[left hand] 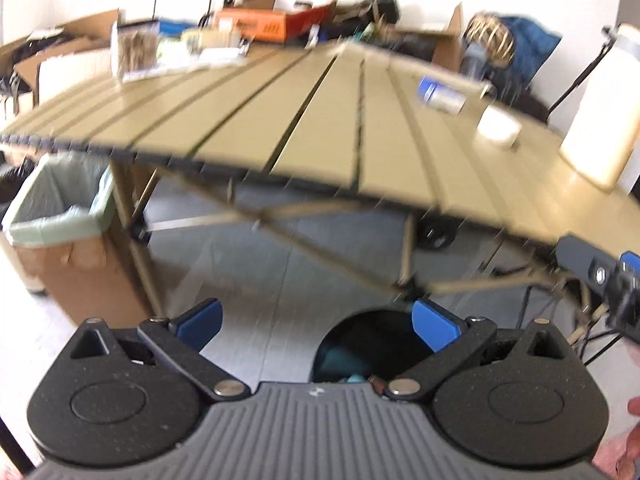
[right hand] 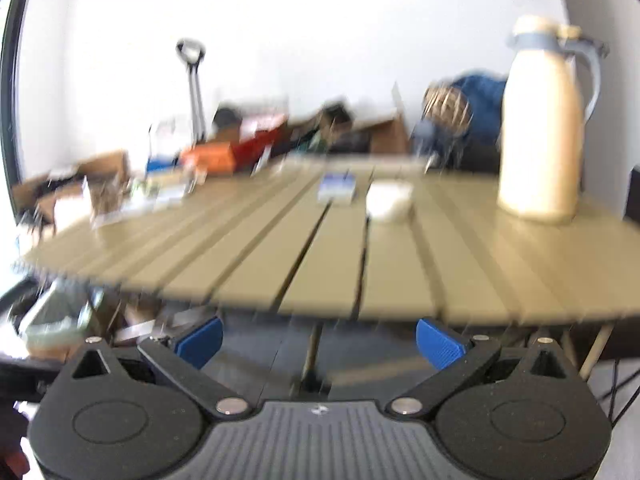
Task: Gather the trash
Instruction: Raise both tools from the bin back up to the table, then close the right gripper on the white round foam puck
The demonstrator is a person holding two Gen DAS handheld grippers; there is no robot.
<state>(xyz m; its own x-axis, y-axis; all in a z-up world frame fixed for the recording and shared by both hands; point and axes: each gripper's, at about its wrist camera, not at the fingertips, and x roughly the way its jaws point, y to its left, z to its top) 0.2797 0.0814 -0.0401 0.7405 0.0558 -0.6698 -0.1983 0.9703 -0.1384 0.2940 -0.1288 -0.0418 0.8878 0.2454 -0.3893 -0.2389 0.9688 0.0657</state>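
Ahead, white wad (right hand: 389, 200) on table (right hand: 400, 272), beyond right hand-held gripper (right hand: 318, 338)

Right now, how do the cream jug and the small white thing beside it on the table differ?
The cream thermos jug stands tall and upright with a blue-grey collar and handle; the small white object is low, squat and plain, too blurred to identify. The jug sits nearer the table's right end. Both rest on the slatted tan table, apart.

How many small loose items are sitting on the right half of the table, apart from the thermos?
2. A blue-and-white packet lies near the table's far middle, and a white crumpled lump sits just right of it, left of the cream thermos. Blur may hide smaller scraps.
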